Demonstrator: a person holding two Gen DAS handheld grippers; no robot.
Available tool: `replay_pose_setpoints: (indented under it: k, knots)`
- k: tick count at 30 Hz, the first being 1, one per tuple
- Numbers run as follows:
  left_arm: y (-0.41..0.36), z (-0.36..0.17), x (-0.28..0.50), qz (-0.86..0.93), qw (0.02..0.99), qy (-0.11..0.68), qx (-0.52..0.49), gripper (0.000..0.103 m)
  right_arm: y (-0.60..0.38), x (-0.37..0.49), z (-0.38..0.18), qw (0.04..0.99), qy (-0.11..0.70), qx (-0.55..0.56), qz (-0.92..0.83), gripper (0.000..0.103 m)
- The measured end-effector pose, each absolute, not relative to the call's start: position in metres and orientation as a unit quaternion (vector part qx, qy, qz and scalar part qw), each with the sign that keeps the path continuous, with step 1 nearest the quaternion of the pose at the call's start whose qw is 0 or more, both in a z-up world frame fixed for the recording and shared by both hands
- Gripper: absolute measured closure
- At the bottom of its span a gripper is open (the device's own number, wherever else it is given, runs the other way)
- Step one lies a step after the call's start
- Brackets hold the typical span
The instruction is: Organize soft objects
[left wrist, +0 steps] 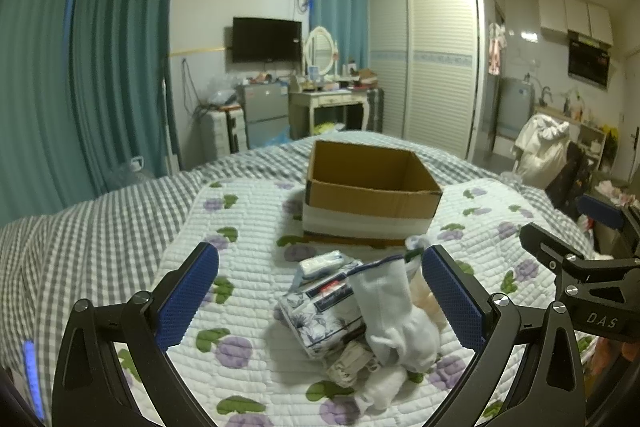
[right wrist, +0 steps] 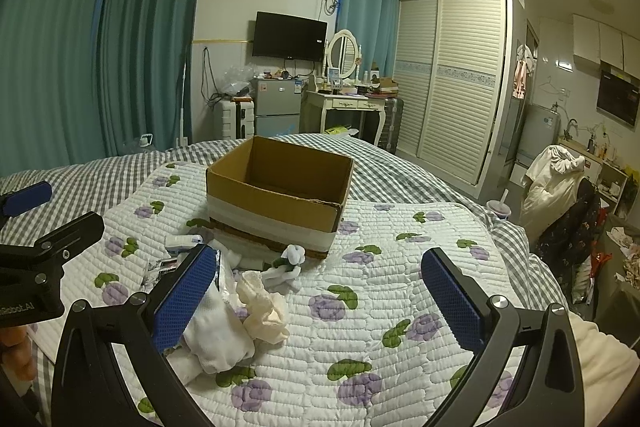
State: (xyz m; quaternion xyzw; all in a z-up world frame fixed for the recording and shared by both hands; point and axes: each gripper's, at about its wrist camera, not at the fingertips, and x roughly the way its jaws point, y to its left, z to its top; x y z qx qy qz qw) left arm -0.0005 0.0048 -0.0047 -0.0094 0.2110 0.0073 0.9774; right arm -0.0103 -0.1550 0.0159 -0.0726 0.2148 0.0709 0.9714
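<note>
Left gripper (left wrist: 320,301) wide open over white sock (left wrist: 394,311); right gripper (right wrist: 320,301) wide open, empty. Risk: pinching tissue pack (left wrist: 320,315) too, missing cardboard box (left wrist: 370,193).

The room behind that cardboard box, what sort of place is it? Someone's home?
Most likely a small studio flat's bedroom. The open brown cardboard box sits on a bed with a white floral quilt, a white louvred sliding wardrobe fills one wall, and a white dressing table with an oval mirror stands opposite.
</note>
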Motion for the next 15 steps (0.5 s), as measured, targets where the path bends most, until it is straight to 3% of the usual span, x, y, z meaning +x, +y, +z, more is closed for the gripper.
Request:
replay_pose_setpoints:
  k: [15]
  knots:
    - [0.0051, -0.0055, -0.0004, 0.008, 0.977, 0.212, -0.009, 0.0, -0.1539, -0.0073, 0.0146, 0.969, 0.225, -0.07, 0.075, 0.0]
